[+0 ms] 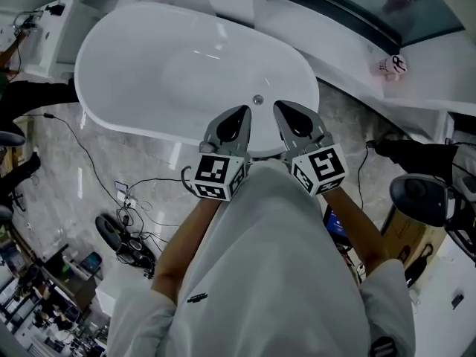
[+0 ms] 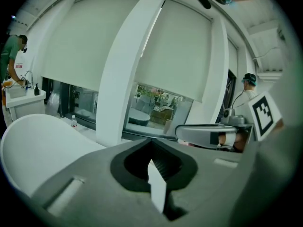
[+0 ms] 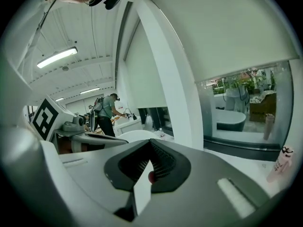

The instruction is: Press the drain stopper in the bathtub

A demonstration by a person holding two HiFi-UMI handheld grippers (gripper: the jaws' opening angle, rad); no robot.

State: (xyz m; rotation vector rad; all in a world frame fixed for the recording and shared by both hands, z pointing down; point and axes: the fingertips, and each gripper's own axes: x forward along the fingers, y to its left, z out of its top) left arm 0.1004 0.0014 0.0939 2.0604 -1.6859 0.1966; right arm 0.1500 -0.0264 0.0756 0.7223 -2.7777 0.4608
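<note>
Looking down through the head view, I have the tub [image 1: 141, 50] lying below and ahead, white and oval. The stopper [image 1: 258, 100] is a small round metal disc on the tub's bottom, near the end closest to me.

I hold both tongs side by side over the tub's near rim. The left gripper [image 1: 245, 110] and right gripper [image 1: 280, 105] point forward, and their tips frame the stopper from either side in the picture. How high they are above it I cannot tell from here. Their cubes [image 1: 218, 175] sit nearest to me, just ahead of my forearms.

In the left gripper view, the left gripper [image 2: 154, 162] has its jaws brought together. Only a thin pale sliver shows where they meet, and nothing is between the dark pads. That camera looks level across the room, with the tub's rim [image 2: 33, 145] low at left, the pillar [image 2: 125, 70] ahead and the right gripper [image 2: 208, 134] alongside.

The right gripper [image 3: 150, 167] reads the same in its own view: jaws closed on each other and holding nothing. The left gripper [image 3: 90, 138] is beside it, and the pillar [image 3: 173, 79] and blinds [image 3: 236, 27] lie beyond.

Cables [image 1: 126, 192] trail over the floor [image 1: 67, 177] to the left of the tub.
</note>
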